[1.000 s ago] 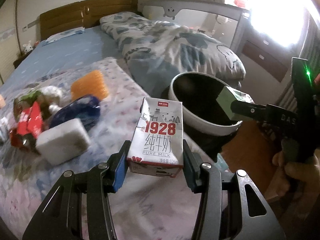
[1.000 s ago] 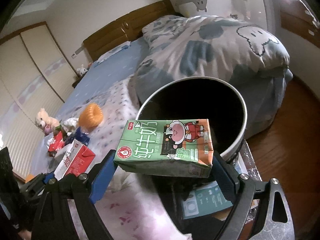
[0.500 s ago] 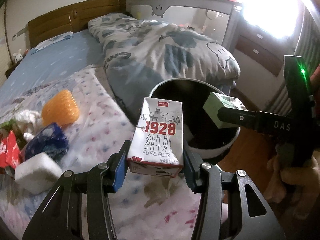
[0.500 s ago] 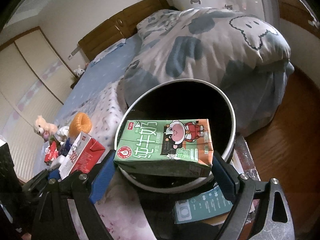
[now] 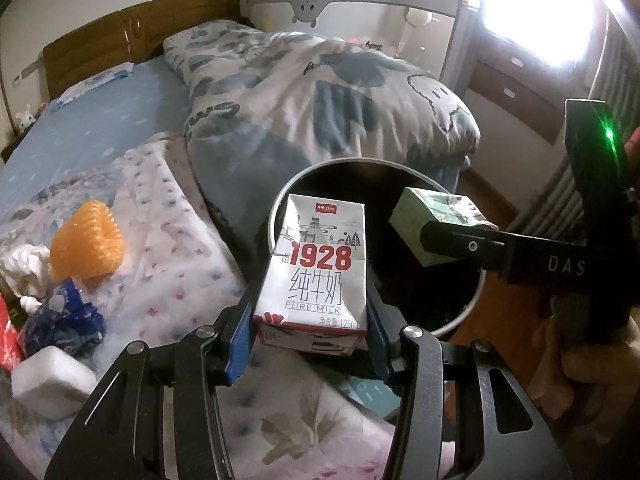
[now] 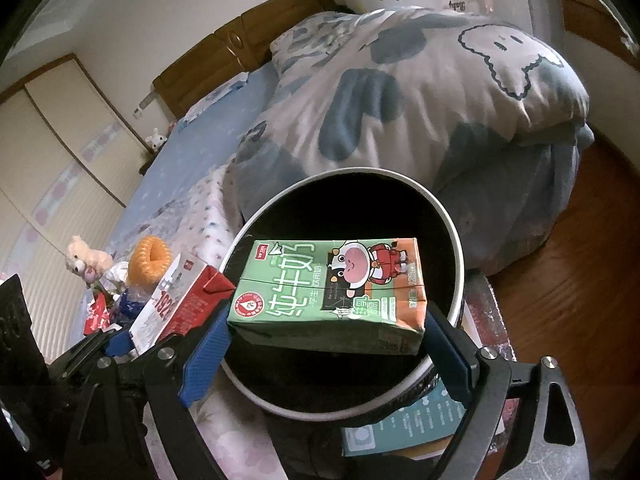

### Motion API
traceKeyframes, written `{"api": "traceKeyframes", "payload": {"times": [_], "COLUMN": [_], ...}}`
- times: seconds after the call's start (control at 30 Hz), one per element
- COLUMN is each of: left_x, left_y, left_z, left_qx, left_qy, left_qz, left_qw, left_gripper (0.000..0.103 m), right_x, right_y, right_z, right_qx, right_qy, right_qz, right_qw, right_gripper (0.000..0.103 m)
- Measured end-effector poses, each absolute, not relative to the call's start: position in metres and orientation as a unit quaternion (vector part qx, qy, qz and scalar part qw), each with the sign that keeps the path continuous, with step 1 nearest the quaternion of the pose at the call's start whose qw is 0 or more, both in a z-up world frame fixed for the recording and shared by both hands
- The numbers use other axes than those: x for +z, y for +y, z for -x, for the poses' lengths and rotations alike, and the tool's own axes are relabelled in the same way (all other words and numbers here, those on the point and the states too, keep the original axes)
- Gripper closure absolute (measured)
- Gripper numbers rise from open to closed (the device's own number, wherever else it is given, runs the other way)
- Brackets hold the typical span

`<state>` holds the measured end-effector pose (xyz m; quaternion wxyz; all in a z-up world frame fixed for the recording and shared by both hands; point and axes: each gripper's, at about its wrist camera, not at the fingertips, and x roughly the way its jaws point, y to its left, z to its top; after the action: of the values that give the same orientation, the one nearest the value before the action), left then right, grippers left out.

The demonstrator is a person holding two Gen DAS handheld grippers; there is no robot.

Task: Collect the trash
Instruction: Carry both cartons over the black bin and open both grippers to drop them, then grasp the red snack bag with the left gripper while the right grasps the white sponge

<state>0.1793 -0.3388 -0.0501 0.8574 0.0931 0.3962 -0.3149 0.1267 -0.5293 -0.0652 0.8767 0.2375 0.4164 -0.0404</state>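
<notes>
My left gripper is shut on an upright white-and-red "1928" milk carton, held at the near-left rim of a round white bin with a black liner. The right gripper is shut on a green milk carton lying sideways, held over the bin's dark opening. In the left wrist view the green carton hangs above the bin on the right. In the right wrist view the red-sided carton shows at the left.
More trash lies on the floral bedsheet at the left: an orange mesh ring, a crumpled blue wrapper, a white foam block, white tissue. A rolled duvet lies behind the bin. Wooden floor is at the right.
Both grippers have carried their cartons to the right, away from the trash pile; the bin now lies closer and more directly beneath them. Neither grip has altered.
</notes>
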Motion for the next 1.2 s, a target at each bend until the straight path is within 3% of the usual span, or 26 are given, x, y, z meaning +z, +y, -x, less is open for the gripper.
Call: {"api": "traceKeyframes", "payload": {"times": [0.27, 0.4, 1.2], "left_x": [-0.052, -0.049, -0.069], "left_y": [-0.345, -0.343, -0.220], "left_z": [-0.187, -0.188, -0.149], "left_qx": [-0.312, -0.311, -0.242], "left_qy": [0.405, 0.401, 0.425], "left_qz": [-0.091, -0.082, -0.028], "left_qw": [0.855, 0.858, 0.872], "left_gripper": [0.054, 0.038, 0.036], "right_x": [-0.071, -0.072, -0.062], "right_y": [-0.535, -0.537, -0.485], "right_z": [-0.135, -0.139, -0.116], "right_qx": [-0.039, -0.040, -0.022], "right_qy": [0.425, 0.429, 0.403], "right_qz": [-0.241, -0.248, -0.267], "right_qw": [0.872, 0.868, 0.875], "right_gripper": [0.012, 0.011, 0.011]}}
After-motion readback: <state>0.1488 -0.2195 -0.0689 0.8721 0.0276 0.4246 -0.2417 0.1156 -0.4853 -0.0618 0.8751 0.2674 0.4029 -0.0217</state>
